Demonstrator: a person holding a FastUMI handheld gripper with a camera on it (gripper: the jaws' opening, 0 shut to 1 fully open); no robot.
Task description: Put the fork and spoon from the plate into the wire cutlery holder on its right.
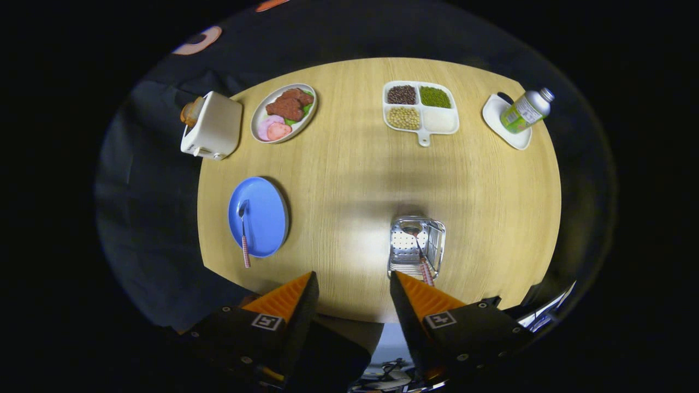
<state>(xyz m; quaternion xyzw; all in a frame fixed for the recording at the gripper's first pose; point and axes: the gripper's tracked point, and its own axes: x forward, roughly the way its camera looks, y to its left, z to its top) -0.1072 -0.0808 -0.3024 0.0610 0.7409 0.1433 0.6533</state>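
A blue plate (262, 215) lies on the round wooden table (355, 180), ahead and to the left of my fingers. One utensil with a red checked handle (244, 234) rests on it, its handle sticking out past the plate's near rim; its head is too small to tell as fork or spoon. The wire cutlery holder (416, 245) stands just ahead of my right finger. A second utensil with the same red checked handle (424, 265) lies inside it, leaning toward me. My gripper (353, 284) hovers high above the table's near edge, open, nothing between its fingers.
At the far side stand a white toaster (214, 126) with bread, an oval dish of sliced meat (284, 112), a white divided tray of beans (419, 111) and a green bottle (525, 111) on a small white dish. Bare wood lies between plate and holder.
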